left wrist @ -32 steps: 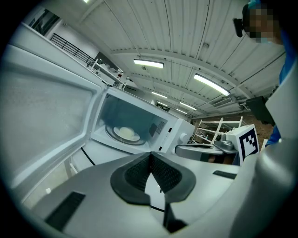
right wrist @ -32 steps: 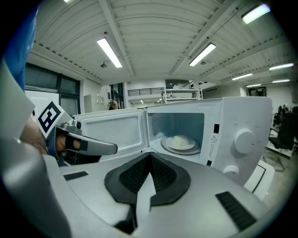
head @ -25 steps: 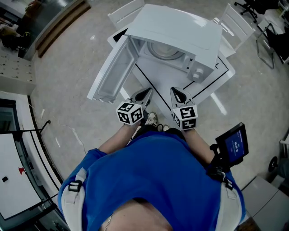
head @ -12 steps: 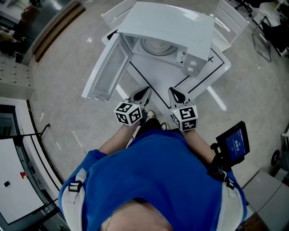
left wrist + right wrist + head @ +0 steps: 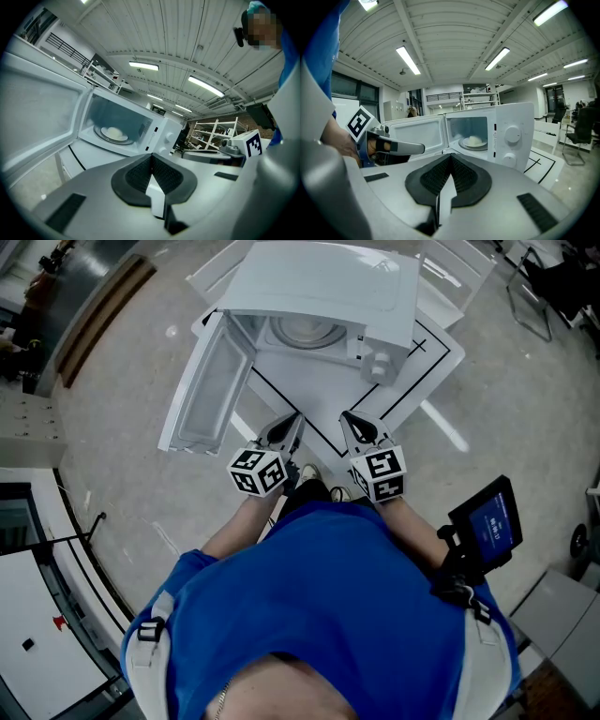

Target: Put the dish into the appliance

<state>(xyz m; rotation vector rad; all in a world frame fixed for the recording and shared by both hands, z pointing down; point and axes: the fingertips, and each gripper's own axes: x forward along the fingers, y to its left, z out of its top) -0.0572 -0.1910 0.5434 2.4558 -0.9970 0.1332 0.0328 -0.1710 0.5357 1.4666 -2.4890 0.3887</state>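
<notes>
Two closed, empty jaw pairs: left gripper (image 5: 151, 159), right gripper (image 5: 451, 159).
Open microwave (image 5: 513, 136) ahead; dish (image 5: 483, 144) inside, pale lump (image 5: 474, 139) on it unidentifiable.

Dish (image 5: 302, 332) half hidden beneath microwave (image 5: 328, 277) roof

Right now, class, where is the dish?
The dish sits inside the open microwave. In the right gripper view it lies right of centre, just left of the control knobs.

The left gripper (image 5: 284, 427), right gripper (image 5: 354, 425) and microwave (image 5: 323, 282) have shifted slightly up-left in head view.
</notes>
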